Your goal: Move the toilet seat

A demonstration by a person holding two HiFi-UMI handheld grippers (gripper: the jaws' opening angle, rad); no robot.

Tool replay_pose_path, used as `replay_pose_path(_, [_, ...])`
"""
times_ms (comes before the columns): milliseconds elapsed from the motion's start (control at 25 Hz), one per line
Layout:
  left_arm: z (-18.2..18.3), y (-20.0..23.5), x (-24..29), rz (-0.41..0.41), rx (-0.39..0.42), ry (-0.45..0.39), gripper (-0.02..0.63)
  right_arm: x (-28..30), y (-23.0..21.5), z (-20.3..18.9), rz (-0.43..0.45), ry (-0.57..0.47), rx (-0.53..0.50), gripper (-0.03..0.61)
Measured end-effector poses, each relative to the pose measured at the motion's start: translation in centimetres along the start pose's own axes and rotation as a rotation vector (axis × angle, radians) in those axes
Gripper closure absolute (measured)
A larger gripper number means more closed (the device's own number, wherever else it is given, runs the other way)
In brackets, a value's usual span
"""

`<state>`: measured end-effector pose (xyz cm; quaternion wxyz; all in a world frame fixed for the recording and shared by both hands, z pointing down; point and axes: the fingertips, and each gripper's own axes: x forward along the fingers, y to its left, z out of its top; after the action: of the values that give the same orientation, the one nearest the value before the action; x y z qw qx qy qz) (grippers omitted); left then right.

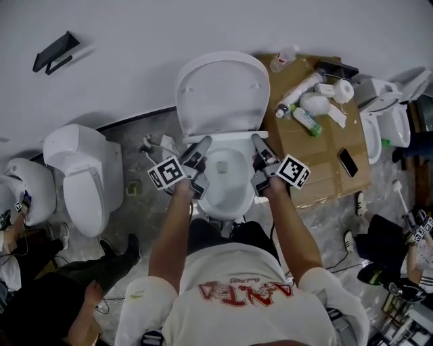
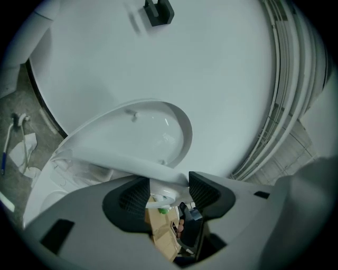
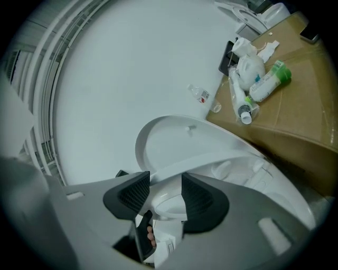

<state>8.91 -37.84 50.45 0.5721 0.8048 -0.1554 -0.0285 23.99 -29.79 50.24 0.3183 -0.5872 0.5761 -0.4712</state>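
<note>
- Head view: the toilet seat (image 1: 222, 94) – a smooth, glossy white oval with two small bumpers on its underside – stands tipped up over the toilet bowl (image 1: 226, 206), against a plain white wall. The left gripper (image 1: 203, 145) and the right gripper (image 1: 259, 142) meet its near edge, one at each side. Only this view shows their marker cubes (image 1: 167, 173), black squares on white. It alone also shows the dark phone (image 1: 348, 162) on the flat brown cardboard (image 1: 325, 182) right of the bowl, and another white toilet (image 1: 84, 176) to the left.
- Left gripper view: the seat's rounded rim runs between dark, finely ribbed pads (image 2: 203, 190), and the jaws are closed on it. A black bracket (image 2: 159, 11) sits high on the wall, and mottled grey floor shows at the left.
- Right gripper view: this pair of ribbed pads (image 3: 134, 192) likewise clamps the rim – the seat curves away above them. The cardboard appears from the side, with white tubes and a green-capped bottle (image 3: 269, 82) heaped on it.
</note>
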Motion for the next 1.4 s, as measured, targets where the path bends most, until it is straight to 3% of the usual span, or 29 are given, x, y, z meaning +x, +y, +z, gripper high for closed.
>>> replay_pose_path(480, [4.5, 0.3, 4.1, -0.036, 0.058, 0.018, 0.382, 5.2, 0.3, 4.1, 0.017, -0.042, 0.014, 0.396])
replay_pose_path(760, [6.2, 0.7, 5.5, -0.015, 0.069, 0.043, 0.382, 7.4, 0.4, 5.4, 0.025, -0.061, 0.027, 0.396])
replay_pose_path(1000, [7.2, 1.4, 6.7, -0.006, 0.084, 0.104, 0.382, 9.0, 0.3, 6.4, 0.028, -0.049, 0.035, 0.397])
replay_pose_path(1400, [8.2, 2.2, 7.7, -0.01, 0.102, 0.105, 0.382, 10.8, -0.2, 7.6, 0.049, -0.042, 0.067, 0.394])
